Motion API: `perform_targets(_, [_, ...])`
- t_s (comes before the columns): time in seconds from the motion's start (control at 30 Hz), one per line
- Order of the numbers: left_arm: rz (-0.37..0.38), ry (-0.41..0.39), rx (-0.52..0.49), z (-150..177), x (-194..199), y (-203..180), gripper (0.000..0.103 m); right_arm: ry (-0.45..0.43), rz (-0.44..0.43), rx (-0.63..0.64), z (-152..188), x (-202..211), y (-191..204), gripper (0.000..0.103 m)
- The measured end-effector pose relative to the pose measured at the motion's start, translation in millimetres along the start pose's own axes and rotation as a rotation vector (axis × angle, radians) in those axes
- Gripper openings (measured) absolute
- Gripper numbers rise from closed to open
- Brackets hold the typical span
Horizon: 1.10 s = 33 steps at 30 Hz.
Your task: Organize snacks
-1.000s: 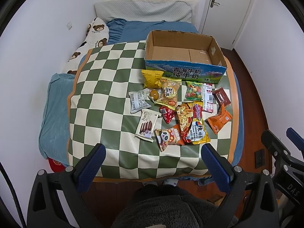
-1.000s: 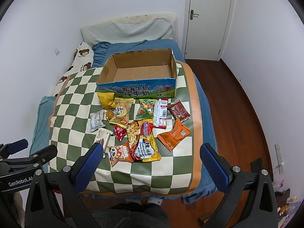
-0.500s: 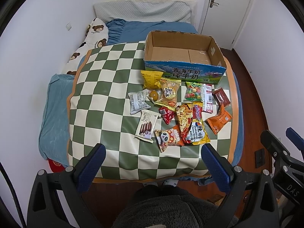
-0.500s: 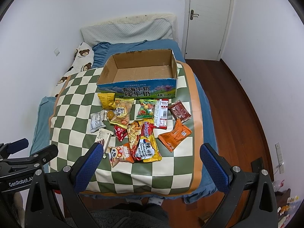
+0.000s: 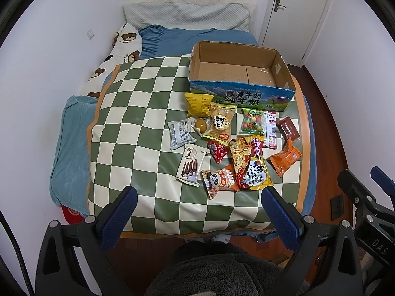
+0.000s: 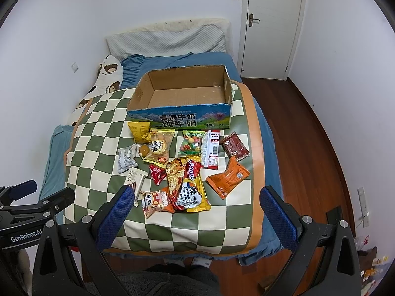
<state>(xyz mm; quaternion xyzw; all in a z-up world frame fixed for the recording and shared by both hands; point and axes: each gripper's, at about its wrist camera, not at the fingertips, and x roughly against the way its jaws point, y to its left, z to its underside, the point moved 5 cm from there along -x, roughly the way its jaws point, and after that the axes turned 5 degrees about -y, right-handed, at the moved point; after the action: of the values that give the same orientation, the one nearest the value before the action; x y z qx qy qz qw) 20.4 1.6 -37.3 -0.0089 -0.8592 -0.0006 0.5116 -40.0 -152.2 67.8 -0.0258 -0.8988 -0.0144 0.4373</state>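
Note:
An empty cardboard box with a blue printed front stands at the far side of a green-and-white checkered mat on a bed. Several snack packets lie in front of it: a yellow chip bag, a white Franzzi wafer pack, a panda packet, a yellow Korean noodle pack, an orange packet and a dark red one. My left gripper and right gripper hang open above the mat's near edge, holding nothing.
A grey pillow and a bear-print pillow lie at the head of the bed. A white door and wooden floor are to the right. The person's feet and fuzzy grey clothing show below.

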Motion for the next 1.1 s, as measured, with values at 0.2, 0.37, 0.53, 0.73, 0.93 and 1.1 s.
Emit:
perform_targets(0.2, [0.002,0.002,0.0,-2,3,1,0.103,-0.002,0.001,-0.001,-3,-1,2,0.103])
perform_targets(0.37, [0.002,0.0,0.001,-2,3,1,0.103,-0.003,0.001,-0.003,-4,-1,3,0.103])
perform_targets(0.53, [0.002,0.0,0.001,-2,3,1,0.103,-0.005,0.002,-0.004,-4,-1,2,0.103])
perform_targets(0.73, [0.003,0.0,0.002,-2,3,1,0.103,-0.005,0.0,-0.007,-5,-2,2,0.103])
perform_targets(0.93, [0.003,0.0,-0.001,-3,3,1,0.103,0.007,-0.012,-0.019,-6,-4,1,0.103])
perform_targets(1.1, [-0.02,-0.01,-0.02,-25,-6,2,0.103,0.038,-0.02,-0.046,0,-28,-9,0.103])
